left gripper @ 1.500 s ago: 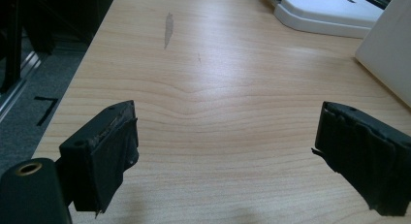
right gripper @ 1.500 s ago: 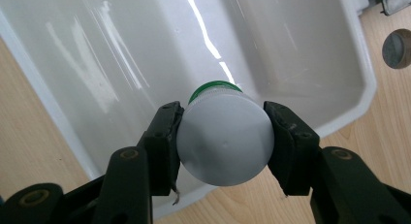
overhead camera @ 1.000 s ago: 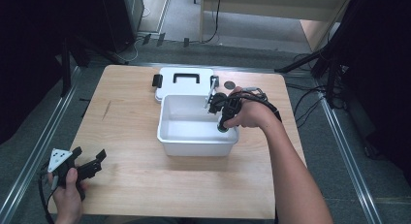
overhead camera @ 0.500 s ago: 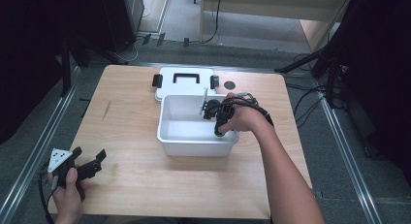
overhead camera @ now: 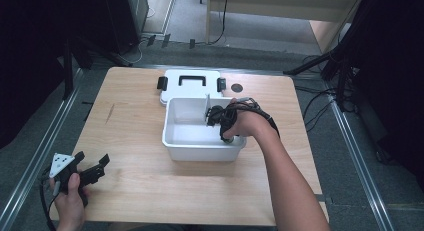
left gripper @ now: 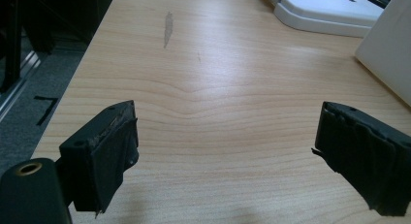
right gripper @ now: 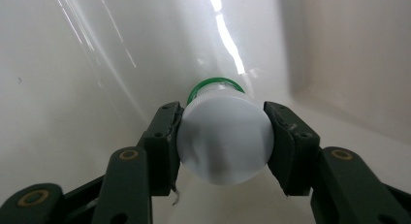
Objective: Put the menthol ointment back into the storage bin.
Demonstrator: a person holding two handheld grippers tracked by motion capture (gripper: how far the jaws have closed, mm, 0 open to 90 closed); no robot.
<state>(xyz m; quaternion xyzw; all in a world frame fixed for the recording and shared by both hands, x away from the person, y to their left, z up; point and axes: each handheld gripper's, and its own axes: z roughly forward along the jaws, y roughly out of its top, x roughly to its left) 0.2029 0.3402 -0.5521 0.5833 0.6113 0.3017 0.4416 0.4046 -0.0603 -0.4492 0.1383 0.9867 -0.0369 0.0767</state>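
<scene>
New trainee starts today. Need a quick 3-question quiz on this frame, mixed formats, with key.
1. True or false: the left gripper grips the lid.
2. The right gripper holds: A) a white bottle with a green cap B) a spoon C) nothing.
3. Fill in: the right gripper is inside the white ___.

Key: 1 false, its fingers stand open over bare table. 2 A. 3 bin.

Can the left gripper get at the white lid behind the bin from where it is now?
Probably yes: the left gripper is open over bare table, and the lid lies uncovered behind the bin, though far off.
</scene>
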